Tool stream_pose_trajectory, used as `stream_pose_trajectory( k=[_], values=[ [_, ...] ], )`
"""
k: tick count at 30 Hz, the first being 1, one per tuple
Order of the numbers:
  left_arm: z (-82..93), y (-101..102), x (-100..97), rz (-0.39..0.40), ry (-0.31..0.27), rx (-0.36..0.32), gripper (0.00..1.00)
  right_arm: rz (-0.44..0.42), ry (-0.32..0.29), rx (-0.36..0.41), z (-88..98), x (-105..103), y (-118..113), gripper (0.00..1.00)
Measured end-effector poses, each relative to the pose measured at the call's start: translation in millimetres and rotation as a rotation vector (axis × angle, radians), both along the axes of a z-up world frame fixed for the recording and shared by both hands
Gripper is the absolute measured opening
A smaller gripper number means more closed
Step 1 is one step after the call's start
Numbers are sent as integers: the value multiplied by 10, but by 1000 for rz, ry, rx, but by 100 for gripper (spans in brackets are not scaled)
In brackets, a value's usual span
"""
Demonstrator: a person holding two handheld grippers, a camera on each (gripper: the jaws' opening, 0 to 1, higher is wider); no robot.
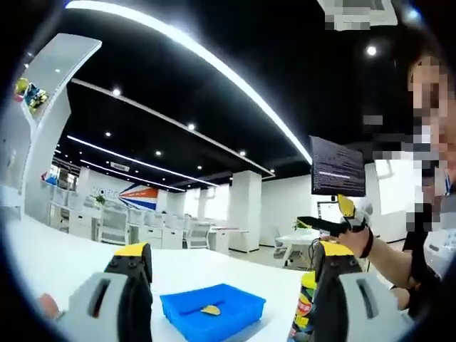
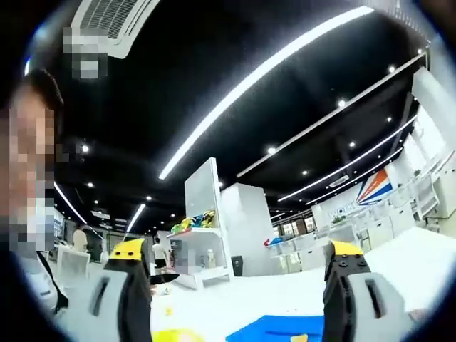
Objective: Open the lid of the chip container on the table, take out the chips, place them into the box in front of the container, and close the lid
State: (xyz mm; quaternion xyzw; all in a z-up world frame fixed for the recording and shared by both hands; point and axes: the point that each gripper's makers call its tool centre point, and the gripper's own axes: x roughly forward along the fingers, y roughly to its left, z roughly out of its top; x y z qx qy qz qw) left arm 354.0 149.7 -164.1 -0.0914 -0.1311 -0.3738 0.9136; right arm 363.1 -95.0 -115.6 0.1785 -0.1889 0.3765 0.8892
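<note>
A bright open office surrounds your white table (image 1: 57, 263). Low in the left gripper view, the blue box (image 1: 212, 311) holds one chip (image 1: 210, 310); the chip container (image 1: 305, 308) stands lower right. Both your grippers, left gripper (image 1: 231, 267) and right gripper (image 2: 239, 263), are spread apart, empty.

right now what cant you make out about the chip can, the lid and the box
- Chip can, left gripper view: the left gripper's right finger covers most of it and the bottom edge cuts it, so lid state is unknown.
- Blue box, left gripper view: one chip shows; the near part is cut off.
- Right gripper view: the blue box and a yellow object are cropped by the bottom edge; the yellow object can't be identified.
</note>
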Motion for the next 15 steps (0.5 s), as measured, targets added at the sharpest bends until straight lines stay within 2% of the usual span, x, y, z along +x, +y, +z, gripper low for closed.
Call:
stream_pose_trajectory(
  k=[5,9,15],
  values=[
    [-5,-2,74,22,4,34,95,-30,11,-38,-55,93,-44,97],
    [-112,22,178,51,23,84,95,-50,30,-78,-154,195,-65,97],
    [-231,32,281,59,54,100,95,-61,72,-101,-326,337,-73,97]
  ],
)
